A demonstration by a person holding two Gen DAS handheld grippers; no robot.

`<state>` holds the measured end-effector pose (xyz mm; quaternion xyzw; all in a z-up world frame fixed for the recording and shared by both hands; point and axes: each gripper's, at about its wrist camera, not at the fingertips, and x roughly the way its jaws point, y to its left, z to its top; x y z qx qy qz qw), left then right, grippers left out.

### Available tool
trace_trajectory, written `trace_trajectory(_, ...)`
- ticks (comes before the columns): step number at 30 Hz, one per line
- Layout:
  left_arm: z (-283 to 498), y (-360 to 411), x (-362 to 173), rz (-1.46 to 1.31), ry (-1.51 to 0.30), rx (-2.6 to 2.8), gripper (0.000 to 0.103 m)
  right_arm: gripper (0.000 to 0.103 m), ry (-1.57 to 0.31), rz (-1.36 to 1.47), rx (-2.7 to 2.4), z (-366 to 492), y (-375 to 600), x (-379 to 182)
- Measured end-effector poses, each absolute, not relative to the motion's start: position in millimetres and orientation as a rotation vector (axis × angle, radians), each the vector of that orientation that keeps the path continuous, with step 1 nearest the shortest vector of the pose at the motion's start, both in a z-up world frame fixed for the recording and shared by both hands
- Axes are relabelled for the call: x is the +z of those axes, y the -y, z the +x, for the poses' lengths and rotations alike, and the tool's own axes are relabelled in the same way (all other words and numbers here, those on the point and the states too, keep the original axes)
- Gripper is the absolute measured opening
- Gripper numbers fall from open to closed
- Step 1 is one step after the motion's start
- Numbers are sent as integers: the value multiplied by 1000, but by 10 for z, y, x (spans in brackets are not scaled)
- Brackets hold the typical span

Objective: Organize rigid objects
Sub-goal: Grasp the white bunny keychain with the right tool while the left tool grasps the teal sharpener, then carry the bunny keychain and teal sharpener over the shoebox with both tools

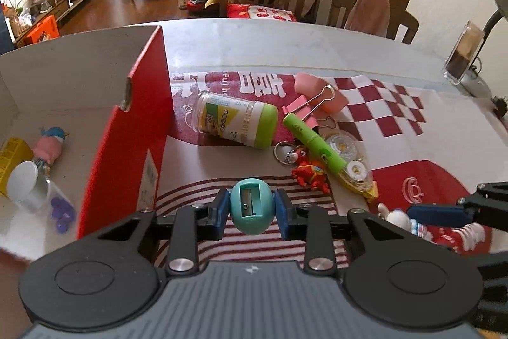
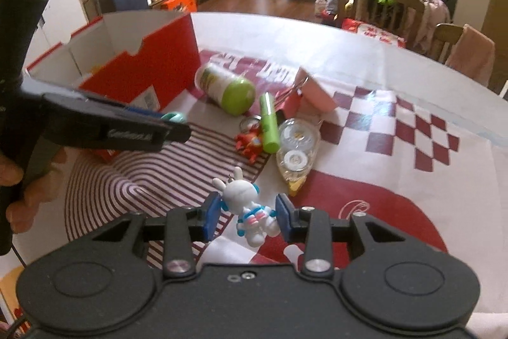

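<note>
Left gripper [image 1: 250, 207]: pads clamped on both flanks of the teal sharpener [image 1: 250, 205], blade slot facing the camera, held clear of the mat, evidently for transfer.

Right gripper [image 2: 246, 213]: jaws narrowed about the white rabbit figure [image 2: 250, 208]; pads appear to bear on its sides, though contact is not certain.

Beyond, unsorted on the mat [image 1: 397, 148]: red keychain [image 1: 306, 172], tape dispenser [image 1: 355, 170], green pen [image 1: 312, 142], bottle [image 1: 235, 119], pink clip [image 1: 304, 108].

The box [image 1: 127, 123] stands left, already holding several items; the likely destination.
</note>
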<state>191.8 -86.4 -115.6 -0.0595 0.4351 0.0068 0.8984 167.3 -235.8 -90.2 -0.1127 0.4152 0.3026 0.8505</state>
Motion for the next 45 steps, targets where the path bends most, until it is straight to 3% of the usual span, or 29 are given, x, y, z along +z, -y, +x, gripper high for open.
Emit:
trace_trajectory(21,1549,450,-292,-101,-849,-35,30,37,-821,-159,601,1491,2072,-26)
trace_trajectory(34,1489,-187,37,-98,-820,-53,30,37,-778,-157,602,1424,1442,228)
trace_trajectory(45,1495,-896,19,-95,-835,0,30,37,-798,-175,604,1515,777,189)
